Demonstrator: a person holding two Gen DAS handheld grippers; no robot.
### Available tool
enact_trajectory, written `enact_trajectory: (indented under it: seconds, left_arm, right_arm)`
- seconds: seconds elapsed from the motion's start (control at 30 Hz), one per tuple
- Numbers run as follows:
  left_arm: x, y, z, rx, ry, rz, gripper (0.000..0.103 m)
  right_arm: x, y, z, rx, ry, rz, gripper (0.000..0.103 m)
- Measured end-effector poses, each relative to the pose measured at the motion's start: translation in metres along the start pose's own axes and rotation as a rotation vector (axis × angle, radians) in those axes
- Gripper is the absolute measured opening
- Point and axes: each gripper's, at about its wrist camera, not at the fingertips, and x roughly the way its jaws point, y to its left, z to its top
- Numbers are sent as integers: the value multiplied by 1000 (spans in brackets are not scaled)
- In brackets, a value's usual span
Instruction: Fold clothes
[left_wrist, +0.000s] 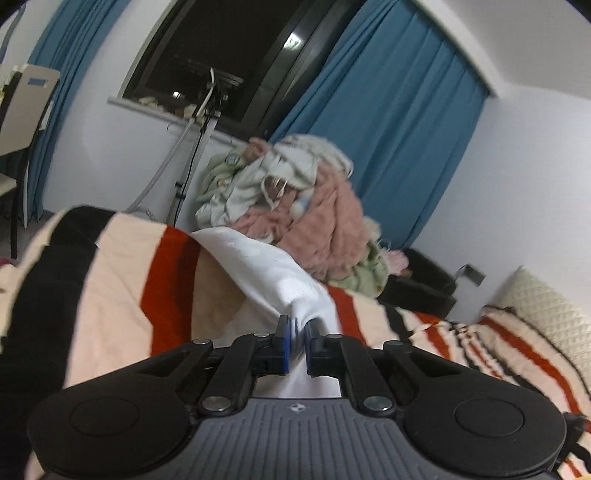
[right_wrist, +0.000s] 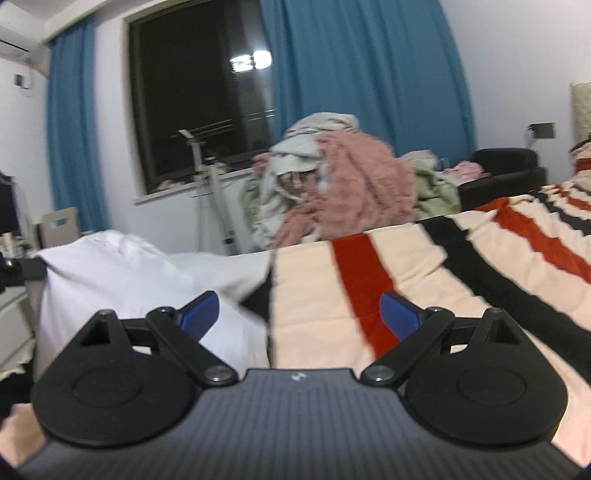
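A white garment (left_wrist: 266, 269) lies on the striped blanket (left_wrist: 122, 280). My left gripper (left_wrist: 298, 325) is shut on a bunched edge of it and holds that edge lifted, with the cloth stretching away from the fingers. In the right wrist view the white garment (right_wrist: 122, 266) sits at the left on the blanket (right_wrist: 424, 266). My right gripper (right_wrist: 299, 310) is open and empty above the blanket, its left blue pad (right_wrist: 201, 312) over the garment's edge.
A pile of pink, green and white clothes (left_wrist: 303, 206) is heaped behind the bed, also in the right wrist view (right_wrist: 343, 184). Blue curtains (left_wrist: 399, 122) flank a dark window (left_wrist: 221, 55). A black seat (right_wrist: 506, 170) stands at the right. A cream pillow (left_wrist: 546, 306) lies far right.
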Motion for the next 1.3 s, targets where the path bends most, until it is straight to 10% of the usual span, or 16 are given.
enact_trajectory:
  seconds: [0.2,0.47,0.83,1.0,1.3]
  left_arm:
    - [-51,34,-3,-7,-26,64,7]
    - [-22,100,-8,-32,16,255,8]
    - [26,131,-22,91,146,392,17]
    - [19,103,-14,151,193,322,61]
    - [-5,-12,-70,572,189,218,85]
  right_arm:
    - [-31,32,-12,-33,162,137,95]
    - [-6,94,-72,-420,467,230,95]
    - [17,80,-62,-273,168,158,95]
    - [18,62,-47,-158,118,174,95]
    - [38,41,-36,53,202,227,95]
